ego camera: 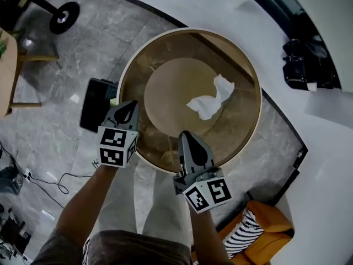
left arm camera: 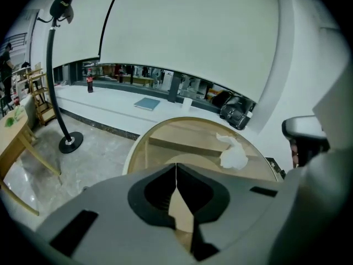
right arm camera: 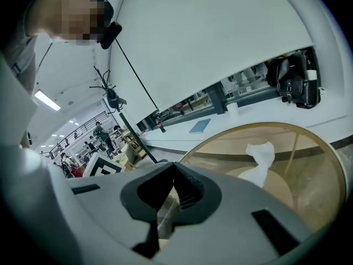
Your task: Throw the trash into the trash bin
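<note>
A crumpled white tissue point(ego camera: 211, 99) lies on the round glass-topped table point(ego camera: 251, 65), right of its middle. My left gripper point(ego camera: 129, 106) hovers over the table's left rim, jaws shut and empty. At the table's near rim, my right gripper point(ego camera: 187, 137) is also shut with nothing in it. The left gripper view looks along my left gripper point(left arm camera: 176, 167), with the tissue point(left arm camera: 233, 154) ahead and to the right. Past my right gripper point(right arm camera: 175, 165) the tissue point(right arm camera: 259, 162) sits well beyond the tips. A dark rectangular bin-like container point(ego camera: 96, 104) stands on the floor just left of the table.
A black bag point(ego camera: 306, 65) rests on the white ledge at the upper right. An orange seat with a striped cushion point(ego camera: 259, 231) is at the lower right. A lamp stand's round base point(ego camera: 64, 15) and a wooden table point(ego camera: 5, 70) stand at the left; cables point(ego camera: 49, 181) trail on the floor.
</note>
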`<state>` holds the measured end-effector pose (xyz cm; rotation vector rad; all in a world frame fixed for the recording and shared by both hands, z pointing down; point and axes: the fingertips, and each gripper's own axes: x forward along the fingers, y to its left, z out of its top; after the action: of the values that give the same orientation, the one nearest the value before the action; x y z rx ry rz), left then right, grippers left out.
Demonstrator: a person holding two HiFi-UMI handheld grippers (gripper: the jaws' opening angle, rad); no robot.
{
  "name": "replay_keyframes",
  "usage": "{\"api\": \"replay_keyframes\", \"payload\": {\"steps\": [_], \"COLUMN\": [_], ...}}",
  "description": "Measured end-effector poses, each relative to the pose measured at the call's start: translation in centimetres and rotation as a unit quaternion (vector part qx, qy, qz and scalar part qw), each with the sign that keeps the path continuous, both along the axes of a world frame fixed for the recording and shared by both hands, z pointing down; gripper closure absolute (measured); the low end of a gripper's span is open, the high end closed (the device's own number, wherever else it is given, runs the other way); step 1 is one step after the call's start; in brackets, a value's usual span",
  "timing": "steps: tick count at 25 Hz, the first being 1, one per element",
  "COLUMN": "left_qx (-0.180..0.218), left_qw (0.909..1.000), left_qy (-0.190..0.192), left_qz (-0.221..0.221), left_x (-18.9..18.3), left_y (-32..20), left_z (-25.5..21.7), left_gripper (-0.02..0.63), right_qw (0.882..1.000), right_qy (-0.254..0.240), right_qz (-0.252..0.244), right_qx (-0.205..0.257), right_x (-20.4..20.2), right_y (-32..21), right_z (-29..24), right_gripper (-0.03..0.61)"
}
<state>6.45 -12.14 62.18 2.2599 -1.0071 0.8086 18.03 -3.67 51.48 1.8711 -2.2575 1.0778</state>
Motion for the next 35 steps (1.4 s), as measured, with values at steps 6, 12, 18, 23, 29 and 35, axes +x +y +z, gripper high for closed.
{"api": "replay_keyframes", "payload": {"steps": [6, 12, 18, 23, 29, 35], "left_qx": [-0.002, 0.006, 0.007, 0.002, -0.010, -0.017], "left_qw": [0.9989, 0.9956, 0.9918, 0.9894, 0.9869, 0.9858], "left_qy": [0.008, 0.018, 0.013, 0.008, -0.002, -0.010], "left_qz": [0.045, 0.091, 0.127, 0.145, 0.161, 0.167], "left_x": [8.1, 15.4, 19.1, 20.4, 22.2, 23.7], "left_y": [2.2, 4.2, 5.6, 6.2, 6.5, 6.7], "left_z": [-0.6, -1.7, -2.0, -1.6, 0.1, 1.4], "left_gripper": [0.592, 0.592, 0.591, 0.549, 0.442, 0.433], "right_qw": [0.999, 0.996, 0.993, 0.992, 0.991, 0.990], "right_qy": [0.004, 0.003, -0.002, -0.006, -0.012, -0.019], "right_qz": [0.041, 0.086, 0.114, 0.124, 0.131, 0.140], "right_qx": [-0.002, 0.001, 0.002, -0.001, -0.004, -0.016], "right_x": [6.7, 12.7, 15.5, 16.3, 17.4, 18.6], "right_y": [3.0, 5.4, 7.2, 8.0, 8.3, 8.7], "right_z": [-0.6, -1.0, -1.1, -1.1, -0.2, 1.1], "right_gripper": [0.560, 0.560, 0.560, 0.560, 0.560, 0.560]}}
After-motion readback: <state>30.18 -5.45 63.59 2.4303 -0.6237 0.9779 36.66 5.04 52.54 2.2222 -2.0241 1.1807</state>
